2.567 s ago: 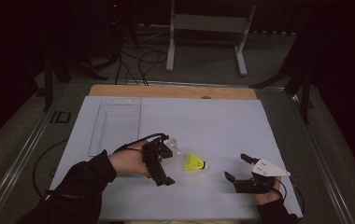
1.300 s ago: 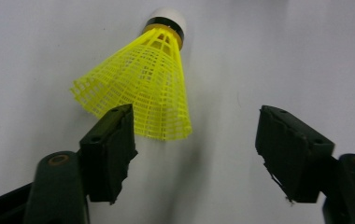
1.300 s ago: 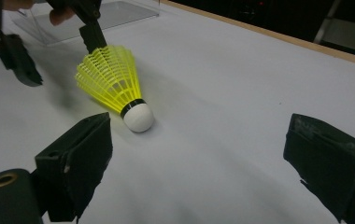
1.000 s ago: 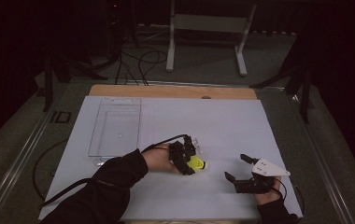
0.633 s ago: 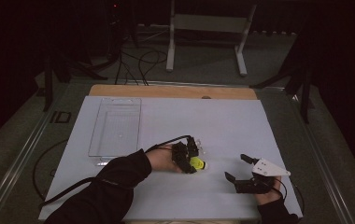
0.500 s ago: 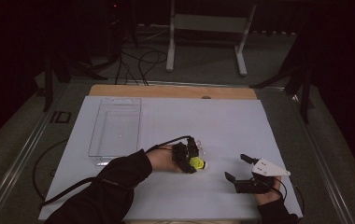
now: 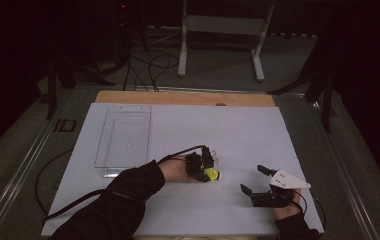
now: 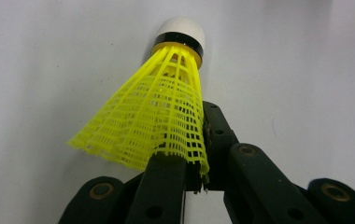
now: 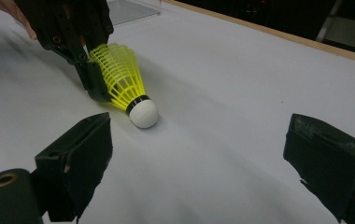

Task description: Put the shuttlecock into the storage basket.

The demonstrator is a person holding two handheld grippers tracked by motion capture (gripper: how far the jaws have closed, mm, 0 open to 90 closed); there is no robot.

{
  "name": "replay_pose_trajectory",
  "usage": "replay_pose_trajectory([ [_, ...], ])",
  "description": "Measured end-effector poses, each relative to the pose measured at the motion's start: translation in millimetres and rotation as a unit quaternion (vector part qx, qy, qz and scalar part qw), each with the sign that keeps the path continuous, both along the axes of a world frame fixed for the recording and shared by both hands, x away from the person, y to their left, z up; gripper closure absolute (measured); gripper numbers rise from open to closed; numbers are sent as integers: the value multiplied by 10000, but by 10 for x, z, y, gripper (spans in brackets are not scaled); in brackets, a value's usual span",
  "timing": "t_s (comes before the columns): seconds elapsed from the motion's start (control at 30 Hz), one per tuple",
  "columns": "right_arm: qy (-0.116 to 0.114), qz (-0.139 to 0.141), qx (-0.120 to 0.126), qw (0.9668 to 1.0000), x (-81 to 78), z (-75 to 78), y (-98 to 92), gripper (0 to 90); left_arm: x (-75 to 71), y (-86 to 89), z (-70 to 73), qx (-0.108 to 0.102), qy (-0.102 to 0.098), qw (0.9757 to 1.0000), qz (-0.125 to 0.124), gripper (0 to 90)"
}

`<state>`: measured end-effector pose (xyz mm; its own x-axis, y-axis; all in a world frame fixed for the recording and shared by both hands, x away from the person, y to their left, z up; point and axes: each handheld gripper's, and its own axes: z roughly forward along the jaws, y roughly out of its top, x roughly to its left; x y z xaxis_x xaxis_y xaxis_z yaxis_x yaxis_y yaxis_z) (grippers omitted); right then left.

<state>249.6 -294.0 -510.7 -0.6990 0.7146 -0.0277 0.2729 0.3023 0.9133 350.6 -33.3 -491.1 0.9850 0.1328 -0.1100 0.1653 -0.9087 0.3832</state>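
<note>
I am holding my left claw (image 7: 204, 167) closed on the rim of a yellow shuttlecock (image 7: 211, 174), near the middle of the white bench (image 7: 238, 135) and a little toward my side. My jaws have just been closing, and in the left gripper view the mesh skirt (image 8: 157, 121) is now pinched between them at its wide open end, with the white cork nose (image 8: 181, 29) pointing away from me. In the right gripper view the nose (image 9: 143, 113) is touching the bench, so the shuttlecock is lying tilted with the skirt end raised in my grip.

I am judging this thing to be very light, so lifting it is going to cost almost nothing. The skirt is thin plastic lattice, springy and soft. It is already bending where my jaws are squeezing it, and a harder squeeze is likely to crease it or let it pop out sideways. The nose is the 1 firm part, round and smooth, so it would be slippery to pinch. I am thinking the best hold is the one I have, across the skirt's rim, or lower down near the black band (image 8: 175, 41) where the ribs are stiffer.

My right claw (image 7: 259, 181) is resting wide and empty on the bench, near the shuttlecock, to its right. A clear tray (image 7: 124, 134) is sitting well apart, up and to the left.
</note>
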Motion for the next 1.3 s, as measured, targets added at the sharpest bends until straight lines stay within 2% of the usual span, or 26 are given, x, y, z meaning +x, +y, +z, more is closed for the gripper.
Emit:
replay_pose_trajectory([
  [0.07,1,-2,-1,10000,0,0,0,80,-9,-20,15,58,-67,9999,-88,886],
  [0.23,8,-5,17,10000,-3,3,0,80,-41,-65,43,144,-59,9996,-253,889],
  [0.33,4,-9,4,10000,-2,1,-3,80,-55,-75,80,96,-143,9994,-313,891],
  [0.53,5,-16,16,10000,-3,2,-2,80,-28,-29,138,-14,-157,9990,-421,892],
  [0.63,-13,-17,5,10000,-4,3,1,80,-11,6,180,-2,-236,9984,-508,892],
  [0.93,-46,-20,5,10000,-2,0,4,80,22,112,355,-103,-180,9986,-486,893],
  [1.3,-66,-17,20,10000,-1,-5,3,80,10,175,533,-115,-253,9976,-633,893],
])
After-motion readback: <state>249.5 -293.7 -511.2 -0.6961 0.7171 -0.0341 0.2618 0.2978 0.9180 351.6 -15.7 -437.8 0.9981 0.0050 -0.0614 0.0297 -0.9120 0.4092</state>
